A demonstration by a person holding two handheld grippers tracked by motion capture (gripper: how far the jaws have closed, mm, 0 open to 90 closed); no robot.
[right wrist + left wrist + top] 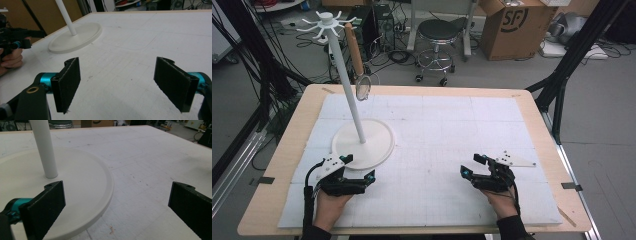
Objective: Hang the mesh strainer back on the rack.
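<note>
A white stand with a round base (372, 145) and a tall pole (346, 80) rises at the table's left; its top carries a ring of hooks (326, 22). A small strainer with a wooden handle (357, 55) hangs from one hook. My left gripper (359, 169) rests open at the base's near edge, and the left gripper view has the base (82, 182) and pole (46, 150) just ahead of its jaws. My right gripper (471, 166) rests open on the white mat at the right, nothing between its jaws. The right gripper view has the stand's base (77, 37) and the left gripper (27, 37).
A white mat (447, 125) covers most of the wooden table (287, 145). Beyond the far edge stand a round stool (437, 37), a cardboard box (512, 25) and black frame legs (577, 45). Cables lie on the floor at the left.
</note>
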